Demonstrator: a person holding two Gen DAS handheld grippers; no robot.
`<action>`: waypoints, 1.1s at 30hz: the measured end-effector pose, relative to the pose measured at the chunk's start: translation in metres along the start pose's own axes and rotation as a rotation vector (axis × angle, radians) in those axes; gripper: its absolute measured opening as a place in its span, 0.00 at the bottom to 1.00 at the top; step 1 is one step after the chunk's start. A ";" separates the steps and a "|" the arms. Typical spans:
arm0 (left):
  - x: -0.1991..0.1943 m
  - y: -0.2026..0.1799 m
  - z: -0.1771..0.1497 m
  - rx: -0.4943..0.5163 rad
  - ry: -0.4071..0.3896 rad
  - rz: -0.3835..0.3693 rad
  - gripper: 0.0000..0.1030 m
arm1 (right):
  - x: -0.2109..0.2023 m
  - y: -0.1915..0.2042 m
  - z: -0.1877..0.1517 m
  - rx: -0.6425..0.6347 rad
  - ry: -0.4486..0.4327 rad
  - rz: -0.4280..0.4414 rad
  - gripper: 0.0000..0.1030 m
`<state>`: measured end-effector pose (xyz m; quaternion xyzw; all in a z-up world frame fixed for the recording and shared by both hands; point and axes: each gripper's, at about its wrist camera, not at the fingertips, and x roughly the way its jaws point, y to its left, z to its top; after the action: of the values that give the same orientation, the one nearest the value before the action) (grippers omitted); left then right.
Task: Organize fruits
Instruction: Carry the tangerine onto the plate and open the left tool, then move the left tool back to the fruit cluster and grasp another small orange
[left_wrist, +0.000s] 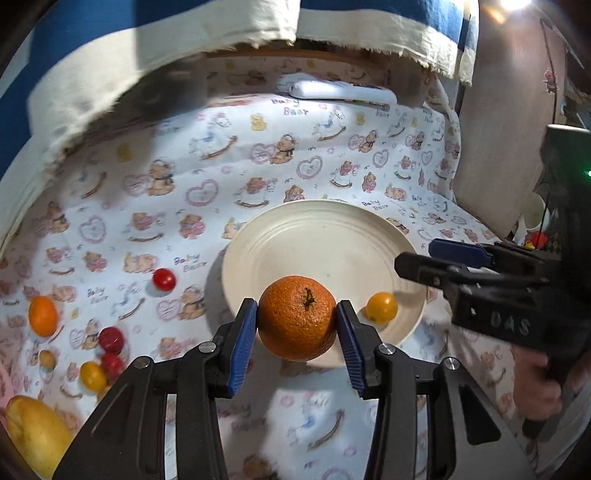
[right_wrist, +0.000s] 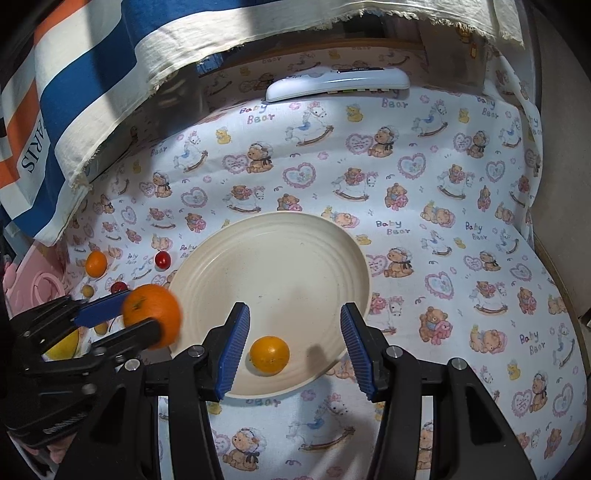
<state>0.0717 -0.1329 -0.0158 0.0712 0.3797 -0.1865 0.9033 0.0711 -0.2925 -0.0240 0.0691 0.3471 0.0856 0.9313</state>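
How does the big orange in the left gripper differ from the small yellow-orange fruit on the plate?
The big orange is clearly larger, deeper orange and rough-skinned; the small fruit is paler and smooth. The orange is clamped in the left gripper; the small fruit rests free on the plate. Both are round.

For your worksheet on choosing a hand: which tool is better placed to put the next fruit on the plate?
Left. The left tool already grips the orange over the plate rim; the right tool is open and holds nothing.

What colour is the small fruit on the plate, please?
Yellow-orange; the small fruit shows best in the right wrist view.
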 end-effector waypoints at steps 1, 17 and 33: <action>0.003 -0.001 0.001 -0.001 0.005 -0.003 0.42 | 0.000 0.000 0.000 0.000 0.000 -0.002 0.51; -0.003 0.005 -0.003 -0.027 -0.050 0.053 0.62 | 0.000 -0.006 0.001 0.012 -0.003 -0.019 0.56; -0.033 0.058 -0.041 -0.132 -0.154 0.165 0.63 | 0.005 -0.002 -0.002 -0.007 -0.006 -0.026 0.56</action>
<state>0.0463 -0.0596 -0.0221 0.0279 0.3134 -0.0913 0.9448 0.0732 -0.2936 -0.0292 0.0618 0.3451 0.0746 0.9336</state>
